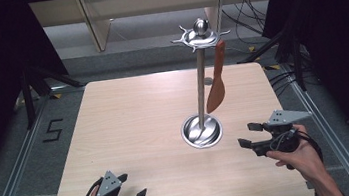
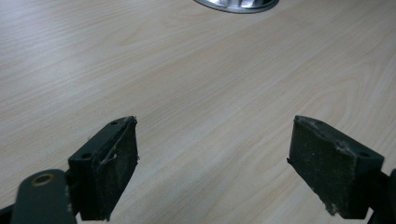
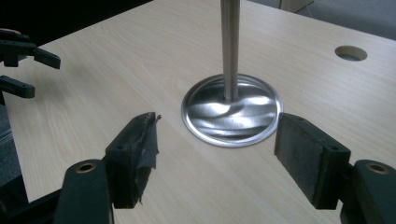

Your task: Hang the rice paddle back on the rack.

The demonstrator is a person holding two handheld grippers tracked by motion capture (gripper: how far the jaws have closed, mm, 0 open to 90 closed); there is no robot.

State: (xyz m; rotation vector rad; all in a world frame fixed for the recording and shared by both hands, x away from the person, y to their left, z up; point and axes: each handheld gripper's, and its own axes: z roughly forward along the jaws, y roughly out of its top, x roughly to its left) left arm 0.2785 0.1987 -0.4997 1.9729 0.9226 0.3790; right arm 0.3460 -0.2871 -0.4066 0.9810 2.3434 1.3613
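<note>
A metal utensil stand (image 1: 201, 84) rises from a round base (image 1: 202, 131) right of the table's middle. From a hook on its crown (image 1: 200, 35) hangs an orange spatula (image 1: 217, 90), blade down, clear of the table. My right gripper (image 1: 245, 135) hovers just right of the base, pointing left toward it, jaws open and empty. In the right gripper view the base (image 3: 232, 112) and pole (image 3: 230, 46) stand just beyond the right gripper (image 3: 215, 149). My left gripper (image 1: 134, 185) rests near the front left edge, open and empty; in its own view the left gripper (image 2: 212, 163) frames bare wood.
The light wooden table (image 1: 130, 123) has a round cable hole (image 3: 350, 52) behind the stand. Dark curtains flank both sides. Cables lie on the floor at the far right, and metal rails run along the table's sides.
</note>
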